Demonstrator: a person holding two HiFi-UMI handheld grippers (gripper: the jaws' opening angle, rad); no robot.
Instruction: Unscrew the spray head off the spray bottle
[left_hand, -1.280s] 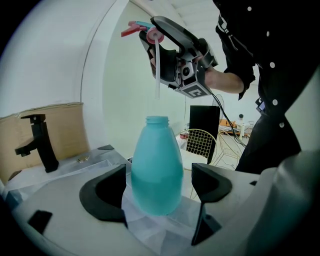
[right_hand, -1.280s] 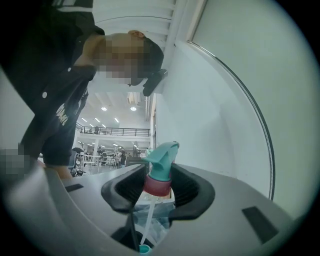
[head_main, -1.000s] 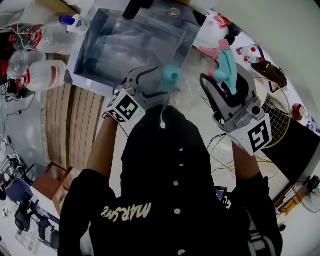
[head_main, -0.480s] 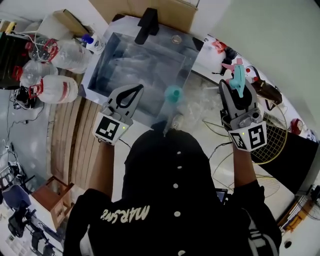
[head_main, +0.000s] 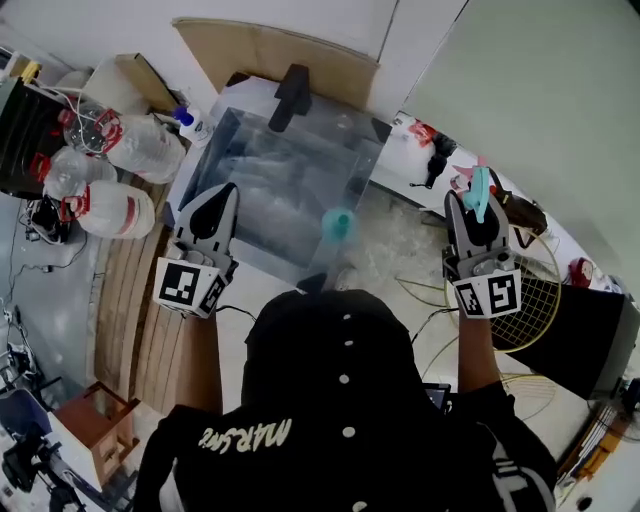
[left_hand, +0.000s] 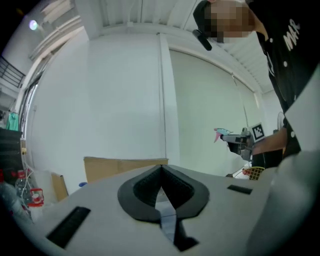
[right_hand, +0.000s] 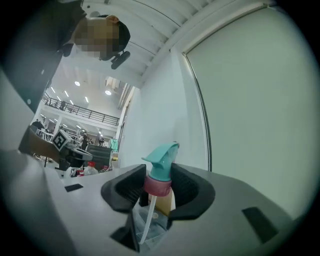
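The left claw (head_main: 226, 192) has drawn off leftward from the spray bottle (head_main: 337, 228) and is pinched together on nothing. The bottle stands alone between the claws. The right claw (head_main: 478, 205) is clamped on the detached spray head (head_main: 481, 190), so the unscrewing looks done.

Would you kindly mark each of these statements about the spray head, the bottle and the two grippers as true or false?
1. The right gripper holds the spray head. True.
2. The left gripper grips the bottle. False: its jaws are together with nothing between them.
3. The spray head sits screwed on the bottle. False: it is off, clamped in the right gripper with its tube hanging free, while the bottle stands apart by the sink.
4. A sink lies in front of the person. True.
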